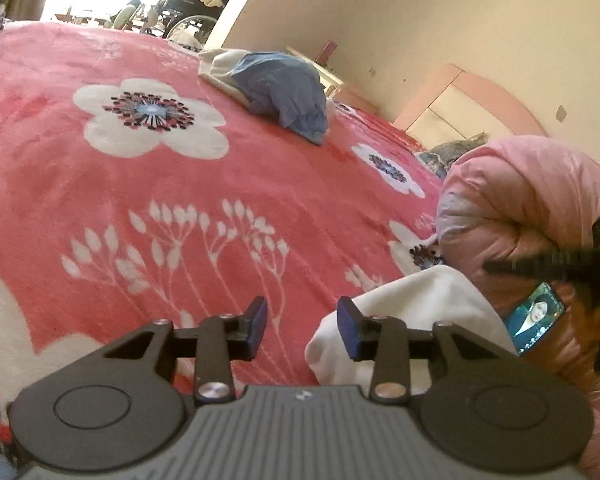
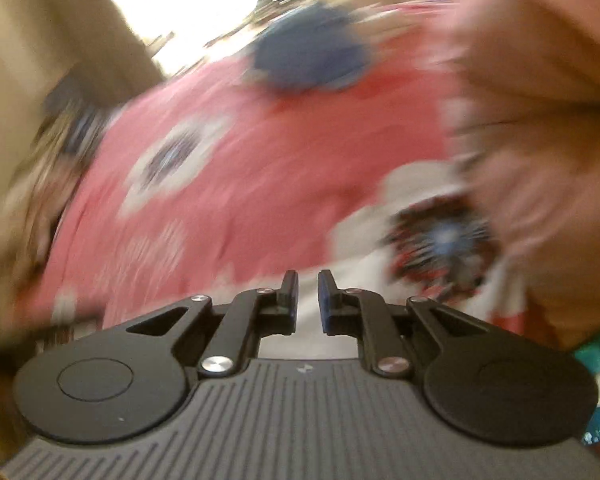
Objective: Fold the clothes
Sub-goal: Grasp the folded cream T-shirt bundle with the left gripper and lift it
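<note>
Nearest the left wrist camera, the left gripper stands parted with nothing between its pads. The edge of a white garment lies just past the right-hand pad, at about four o'clock in that view, on the red floral blanket. It looks soft, light and limp, likely to sag and slide over itself, so a pinch on a hem or corner at the near edge should serve better than a grab at the bulk.

The right gripper has its jaws drawn almost together, only a narrow slit between them, and nothing visibly caught; its view is smeared by motion, so fine detail is lost.

Beyond the white garment, at three o'clock in the left view, a puffy pink quilted jacket rises in a mound. It looks bulky, slick-surfaced and springy, and it crowds the white piece. A phone with a lit screen rests against it and could get swept along.

Farther off, at one o'clock, a crumpled blue garment sits atop a cream cloth, well apart. Furthest off are the headboard and wall.
</note>
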Available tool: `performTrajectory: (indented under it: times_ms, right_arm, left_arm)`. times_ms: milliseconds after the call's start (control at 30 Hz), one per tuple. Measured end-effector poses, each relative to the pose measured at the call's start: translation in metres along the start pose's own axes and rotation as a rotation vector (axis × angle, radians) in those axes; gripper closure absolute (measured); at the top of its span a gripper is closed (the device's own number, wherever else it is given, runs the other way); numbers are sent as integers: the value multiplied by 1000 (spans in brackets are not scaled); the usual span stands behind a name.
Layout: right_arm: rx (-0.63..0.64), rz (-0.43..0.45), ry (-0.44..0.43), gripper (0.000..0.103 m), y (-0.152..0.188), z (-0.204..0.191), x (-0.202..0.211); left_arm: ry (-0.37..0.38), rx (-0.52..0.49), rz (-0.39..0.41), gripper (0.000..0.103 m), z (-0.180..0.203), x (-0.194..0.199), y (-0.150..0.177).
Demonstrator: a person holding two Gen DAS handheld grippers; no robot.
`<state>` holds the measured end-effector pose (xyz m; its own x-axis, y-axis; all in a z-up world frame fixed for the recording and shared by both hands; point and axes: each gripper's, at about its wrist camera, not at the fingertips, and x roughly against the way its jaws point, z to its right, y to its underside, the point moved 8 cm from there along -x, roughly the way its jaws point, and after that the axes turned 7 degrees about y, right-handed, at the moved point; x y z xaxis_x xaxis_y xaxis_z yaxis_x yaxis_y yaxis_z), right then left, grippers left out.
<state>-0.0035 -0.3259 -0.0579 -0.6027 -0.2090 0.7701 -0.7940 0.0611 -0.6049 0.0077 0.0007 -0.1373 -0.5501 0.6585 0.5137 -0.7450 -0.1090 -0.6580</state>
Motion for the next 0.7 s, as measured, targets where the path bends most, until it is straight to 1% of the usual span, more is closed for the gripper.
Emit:
performTrajectory:
  times_ms: [67, 133, 167, 200, 267, 333, 367, 400, 433, 500, 533, 633, 700]
  right_arm:
    - [70, -94, 63, 95, 21, 3, -18]
    - [44, -108, 213, 97, 28, 30, -25]
    - [30, -114, 290, 90, 31, 45, -27]
    - [48, -87, 300, 90, 28, 43, -19]
    - [90, -29, 310, 90, 22, 37, 0]
    - [132, 30, 319, 90, 16, 31, 20]
    - [153, 59, 324, 90, 13, 28, 30]
    - [186, 75, 301, 90, 13, 18, 36]
    - [210, 86, 258, 90, 13, 8, 39]
    - [249, 92, 173, 88, 15, -12, 41]
    - [260, 86, 152, 87, 17, -20, 38]
    - [250, 57, 135, 80, 27, -26, 27]
    - [191, 33, 141, 78, 34, -15, 24]
  left_arm:
    - [-27, 24, -13, 65, -8, -1, -1]
    - [-48, 76, -13, 66, -20, 3, -2]
    - [-43, 95, -12, 66, -24, 8, -2]
    - [-31, 110, -15, 65, -26, 13, -1]
    - [1, 137, -29, 61, -28, 22, 3]
    - [55, 154, -80, 55, -24, 23, 12]
    - [83, 162, -109, 54, -21, 20, 18]
    - [115, 174, -143, 51, -17, 15, 25]
    - [144, 186, -171, 50, -13, 9, 31]
    - [191, 212, -211, 49, -6, -5, 40]
    - [203, 233, -221, 49, -4, -13, 44]
    - [268, 311, -221, 47, 1, -32, 44]
    - [302, 359, -207, 47, 2, -41, 40]
